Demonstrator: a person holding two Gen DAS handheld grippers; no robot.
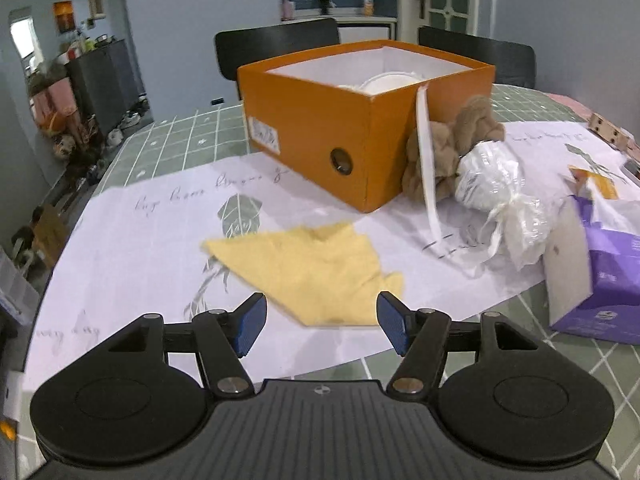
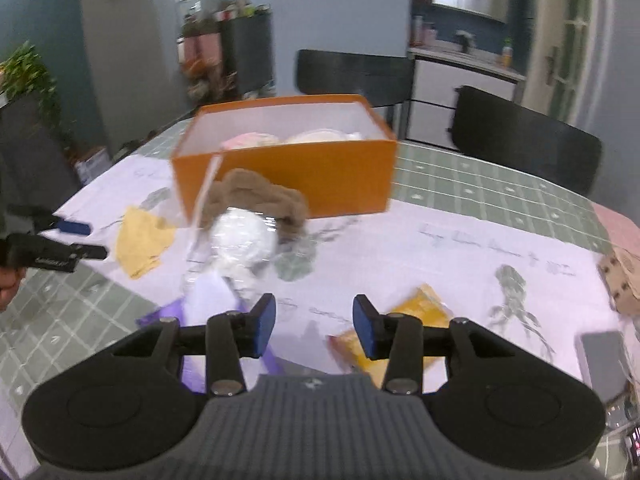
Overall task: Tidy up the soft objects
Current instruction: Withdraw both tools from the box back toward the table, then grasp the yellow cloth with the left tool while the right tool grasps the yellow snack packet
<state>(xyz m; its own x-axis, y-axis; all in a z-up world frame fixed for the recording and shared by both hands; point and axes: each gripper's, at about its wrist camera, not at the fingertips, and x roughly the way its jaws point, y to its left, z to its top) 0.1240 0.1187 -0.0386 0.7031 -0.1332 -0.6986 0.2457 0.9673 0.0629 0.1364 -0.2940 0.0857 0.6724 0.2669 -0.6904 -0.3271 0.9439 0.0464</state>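
An orange box (image 1: 320, 136) stands open on the table with white soft items inside; it also shows in the right wrist view (image 2: 304, 180). A yellow cloth (image 1: 316, 268) lies flat just ahead of my open, empty left gripper (image 1: 322, 326). A brown plush (image 1: 452, 140) leans against the box's right side, with a white item in clear plastic (image 1: 492, 192) in front of it. In the right wrist view the cloth (image 2: 142, 240), plush (image 2: 260, 200) and wrapped item (image 2: 242, 240) lie left of centre. My right gripper (image 2: 314, 326) is open and empty above the table. The left gripper (image 2: 76, 240) appears at the left edge.
A purple tissue pack (image 1: 604, 280) sits at the right. A yellow packet (image 2: 416, 320) lies under my right gripper. A cardboard piece (image 2: 622, 280) and a grey device (image 2: 602, 360) are at the right edge. Two black chairs (image 2: 524, 140) stand behind the table.
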